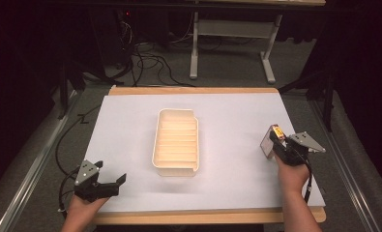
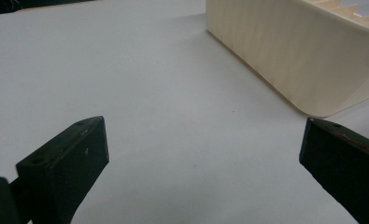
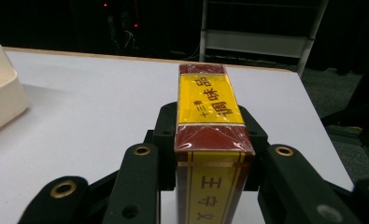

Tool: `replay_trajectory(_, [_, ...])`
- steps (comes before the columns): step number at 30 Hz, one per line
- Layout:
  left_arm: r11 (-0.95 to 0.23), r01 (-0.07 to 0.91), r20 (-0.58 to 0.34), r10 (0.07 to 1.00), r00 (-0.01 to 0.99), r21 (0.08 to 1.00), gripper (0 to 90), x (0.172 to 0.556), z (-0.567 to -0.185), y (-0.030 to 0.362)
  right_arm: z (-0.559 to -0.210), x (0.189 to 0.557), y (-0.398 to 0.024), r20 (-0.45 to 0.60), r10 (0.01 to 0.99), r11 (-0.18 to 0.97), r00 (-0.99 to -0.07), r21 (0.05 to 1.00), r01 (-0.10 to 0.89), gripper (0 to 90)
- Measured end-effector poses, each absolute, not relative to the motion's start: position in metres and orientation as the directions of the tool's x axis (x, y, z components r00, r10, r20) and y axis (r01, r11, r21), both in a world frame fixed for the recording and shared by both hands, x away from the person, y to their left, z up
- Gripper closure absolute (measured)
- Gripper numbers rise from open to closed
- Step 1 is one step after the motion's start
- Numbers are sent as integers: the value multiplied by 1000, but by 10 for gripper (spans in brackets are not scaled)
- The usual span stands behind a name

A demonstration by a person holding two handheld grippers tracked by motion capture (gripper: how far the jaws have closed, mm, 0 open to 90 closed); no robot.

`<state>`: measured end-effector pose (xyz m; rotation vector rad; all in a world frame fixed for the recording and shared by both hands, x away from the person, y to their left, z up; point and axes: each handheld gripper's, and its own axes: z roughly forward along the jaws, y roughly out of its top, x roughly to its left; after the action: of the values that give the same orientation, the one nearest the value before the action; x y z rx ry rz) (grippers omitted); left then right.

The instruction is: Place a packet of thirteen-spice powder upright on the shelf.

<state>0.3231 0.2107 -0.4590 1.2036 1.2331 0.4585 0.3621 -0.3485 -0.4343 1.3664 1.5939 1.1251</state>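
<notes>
A red and yellow wrapped box (image 1: 267,143) (image 3: 210,100) stands upright near the table's right edge, with my right gripper (image 1: 274,141) (image 3: 209,122) shut on it, its black jaws pressing both narrow sides. A cream plastic tray (image 1: 155,145) with a ribbed floor sits in the middle of the table. Its outer wall (image 2: 285,51) lies ahead and to the right in the left gripper view, and a corner of the tray (image 3: 0,93) is at the left in the right gripper view. My left gripper (image 1: 118,185) (image 2: 203,135) rests at the front left, open, with bare table between its jaws.
A white sheet (image 1: 237,111) covers the wooden table. Behind the table on the floor stand a white-legged frame (image 1: 232,29) and loose cables (image 1: 150,63). Metal rails run along both sides of the table.
</notes>
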Motion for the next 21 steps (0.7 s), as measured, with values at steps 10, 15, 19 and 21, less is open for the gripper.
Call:
replay_trajectory(10, [363,312,-460,818,344,878,18,323,-459,211,-430,359,-343,-5,980,70,-197,944,322,692])
replay_trajectory(15, [366,311,-462,819,341,877,18,323,-459,210,-428,357,-340,-6,971,82,-237,946,314,694])
replay_trajectory(19, [360,313,-459,820,344,879,18,323,-459,207,-424,357,-337,-2,959,91,-284,949,302,695])
replay_trajectory(21, [360,314,-459,819,344,878,18,323,-459,207,-423,357,-335,-2,956,94,-292,949,301,695])
